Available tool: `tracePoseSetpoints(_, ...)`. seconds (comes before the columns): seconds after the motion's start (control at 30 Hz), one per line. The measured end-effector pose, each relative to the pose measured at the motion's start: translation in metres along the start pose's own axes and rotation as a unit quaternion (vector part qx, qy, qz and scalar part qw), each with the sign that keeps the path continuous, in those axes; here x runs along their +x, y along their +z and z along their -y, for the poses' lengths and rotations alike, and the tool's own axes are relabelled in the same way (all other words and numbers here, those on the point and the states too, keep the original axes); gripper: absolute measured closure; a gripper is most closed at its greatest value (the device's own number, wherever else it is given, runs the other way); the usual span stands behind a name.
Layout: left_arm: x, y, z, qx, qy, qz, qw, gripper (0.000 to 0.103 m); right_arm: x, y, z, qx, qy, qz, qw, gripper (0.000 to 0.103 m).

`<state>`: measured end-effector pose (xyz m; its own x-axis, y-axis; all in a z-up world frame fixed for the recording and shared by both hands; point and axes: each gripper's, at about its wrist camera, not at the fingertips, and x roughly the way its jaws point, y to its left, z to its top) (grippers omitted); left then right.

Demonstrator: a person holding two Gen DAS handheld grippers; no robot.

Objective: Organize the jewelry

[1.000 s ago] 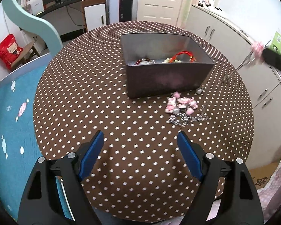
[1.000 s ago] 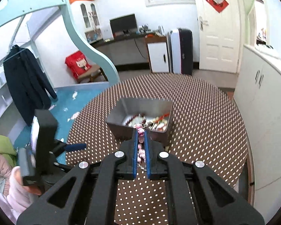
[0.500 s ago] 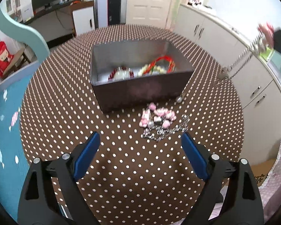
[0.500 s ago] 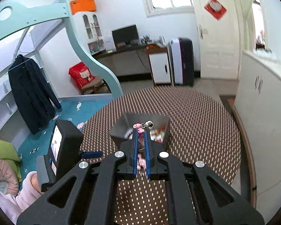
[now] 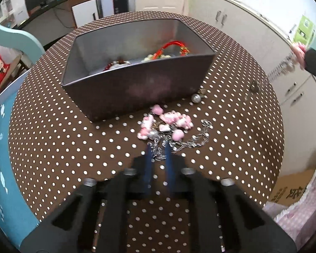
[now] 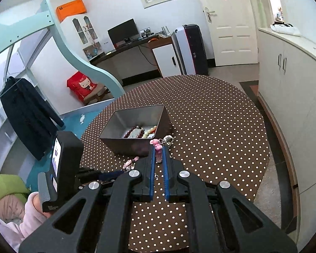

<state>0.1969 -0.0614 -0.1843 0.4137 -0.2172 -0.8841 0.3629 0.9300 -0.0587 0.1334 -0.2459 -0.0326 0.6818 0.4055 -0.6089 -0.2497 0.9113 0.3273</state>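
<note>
A heap of pink charms (image 5: 168, 122) tangled with a silver chain (image 5: 196, 141) lies on the dotted table in front of the grey box (image 5: 137, 88). My left gripper (image 5: 158, 147) is low over the heap's near edge, its jaws closing with chain links pinched between them. A pearl bead (image 5: 196, 98) rests by the box's corner. My right gripper (image 6: 158, 147) is shut on a pink charm string (image 6: 158, 154) with a silver clasp (image 6: 168, 139) at its top. In the left wrist view that string's chain (image 5: 284, 67) dangles, blurred, at the far right. The box (image 6: 134, 126) holds several bead bracelets.
A red cord bracelet (image 5: 172, 46) and beads lie inside the box. The round table (image 6: 210, 116) drops off near white cabinets (image 6: 288, 88) on the right. A hand in a pink sleeve (image 6: 31, 206) carries the left gripper's body (image 6: 61, 162).
My left gripper moved down toward the heap and its wide jaws came together on the chain. The right gripper shifted with its string, whose lower end now hangs off the table.
</note>
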Motion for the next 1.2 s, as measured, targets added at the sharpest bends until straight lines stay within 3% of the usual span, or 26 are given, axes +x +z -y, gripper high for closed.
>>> tracePoseSetpoints(0.3, -0.025, -0.001, -0.022, -0.037, -0.021, 0.025, 0.9988, 0.097, 0.002, 0.0, 0.011, 0.006, 0.026, -0.009, 1.0, 0.097)
tracePoseSetpoints(0.57, -0.049, -0.018, -0.047, -0.06, -0.013, 0.046, 0.997, 0.097, 0.06, -0.038, 0.002, -0.008, 0.003, -0.116, 0.993, 0.095)
tracePoseSetpoints(0.6, -0.049, -0.021, -0.049, -0.063, -0.016, 0.044, 0.9969, 0.097, 0.063, -0.041, 0.001, -0.011, -0.002, -0.121, 0.993, 0.093)
tracePoseSetpoints(0.7, -0.053, -0.025, -0.053, -0.067, -0.02, 0.045, 0.9965, 0.097, 0.06, -0.048, -0.004, -0.028, -0.034, -0.123, 0.991, 0.061)
tracePoseSetpoints(0.73, -0.056, -0.027, -0.055, -0.069, -0.019, 0.048, 0.9963, 0.097, 0.058, -0.049, -0.005, -0.033, -0.036, -0.121, 0.991, 0.06)
tracePoseSetpoints(0.97, -0.056, -0.034, -0.068, -0.086, -0.018, 0.041, 0.9953, 0.097, 0.067, -0.063, -0.034, -0.093, -0.021, -0.137, 0.986, 0.062)
tracePoseSetpoints(1.2, -0.053, -0.038, -0.074, -0.093, -0.015, 0.036, 0.9949, 0.097, 0.085, -0.066, -0.036, -0.096, -0.037, -0.16, 0.982, 0.077)
